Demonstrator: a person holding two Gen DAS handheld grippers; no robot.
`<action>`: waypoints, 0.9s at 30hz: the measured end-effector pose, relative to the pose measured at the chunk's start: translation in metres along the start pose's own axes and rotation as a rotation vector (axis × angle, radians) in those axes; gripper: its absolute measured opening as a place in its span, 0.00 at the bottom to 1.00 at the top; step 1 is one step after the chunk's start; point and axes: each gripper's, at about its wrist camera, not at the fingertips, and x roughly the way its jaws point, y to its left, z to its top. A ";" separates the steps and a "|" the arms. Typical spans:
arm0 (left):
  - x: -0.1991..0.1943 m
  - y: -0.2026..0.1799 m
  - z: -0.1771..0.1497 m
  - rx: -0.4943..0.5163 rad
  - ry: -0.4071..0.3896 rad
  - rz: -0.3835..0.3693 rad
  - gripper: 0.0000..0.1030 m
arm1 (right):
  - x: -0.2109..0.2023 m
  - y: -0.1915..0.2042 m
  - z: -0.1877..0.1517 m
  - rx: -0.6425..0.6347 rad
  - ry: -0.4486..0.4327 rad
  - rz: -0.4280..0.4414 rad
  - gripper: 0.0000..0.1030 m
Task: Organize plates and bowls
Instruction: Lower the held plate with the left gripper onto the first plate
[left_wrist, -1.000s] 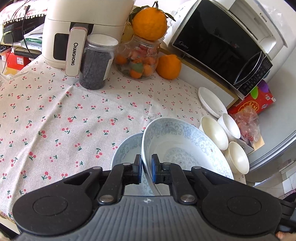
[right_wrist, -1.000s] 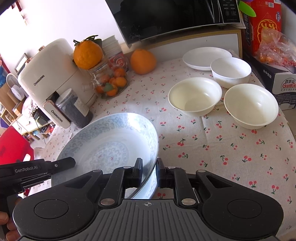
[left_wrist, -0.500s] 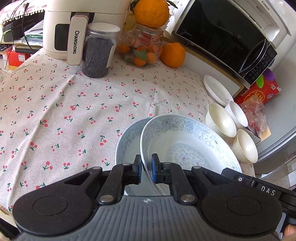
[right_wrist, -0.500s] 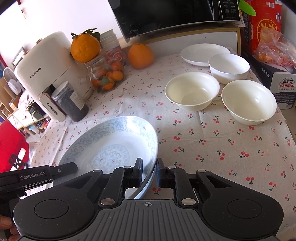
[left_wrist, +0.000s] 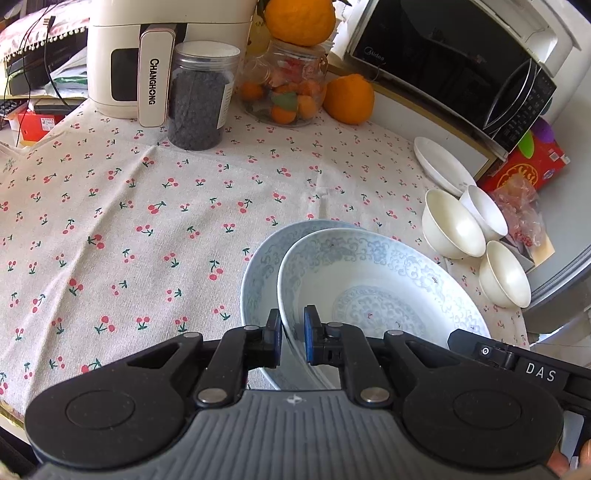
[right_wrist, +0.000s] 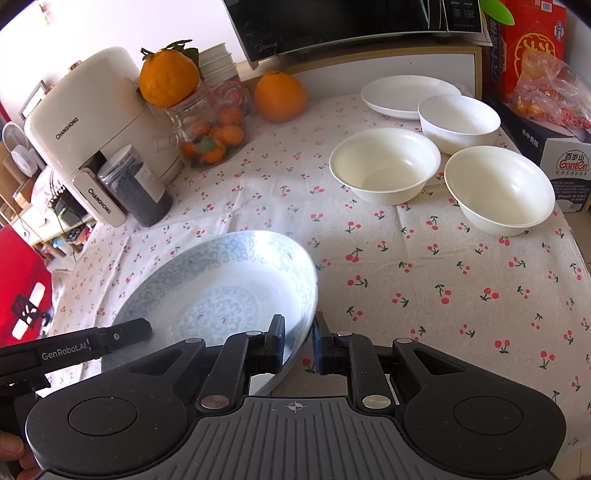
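Note:
A blue-patterned plate (left_wrist: 373, 291) sits tilted over a second matching plate (left_wrist: 258, 266) on the cherry tablecloth. My left gripper (left_wrist: 293, 338) is shut on the upper plate's near rim. My right gripper (right_wrist: 298, 343) clamps the same plate (right_wrist: 221, 291) on its opposite rim, and the lower plate's edge shows just beneath. Three white bowls (right_wrist: 384, 164) (right_wrist: 458, 120) (right_wrist: 498, 188) and a white plate (right_wrist: 406, 94) stand at the table's right side. They also show in the left wrist view (left_wrist: 452, 229).
An air fryer (left_wrist: 147, 55), a dark jar (left_wrist: 199, 96), a fruit jar (left_wrist: 284, 88) and oranges (left_wrist: 349, 98) line the back. A microwave (left_wrist: 450, 62) stands at the back right, with a red box (right_wrist: 528, 48) beside it.
Both grippers have lowered the upper plate down and forward toward the lower plate. The bowls have not moved.

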 end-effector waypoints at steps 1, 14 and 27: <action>0.001 0.000 -0.001 0.004 0.005 0.005 0.11 | 0.000 0.000 0.000 -0.001 0.002 -0.002 0.17; 0.008 -0.001 -0.007 0.027 0.021 0.046 0.12 | 0.008 0.006 -0.008 -0.027 0.033 -0.036 0.17; 0.014 0.001 -0.005 0.021 0.022 0.040 0.13 | 0.013 0.011 -0.006 -0.050 0.018 -0.065 0.17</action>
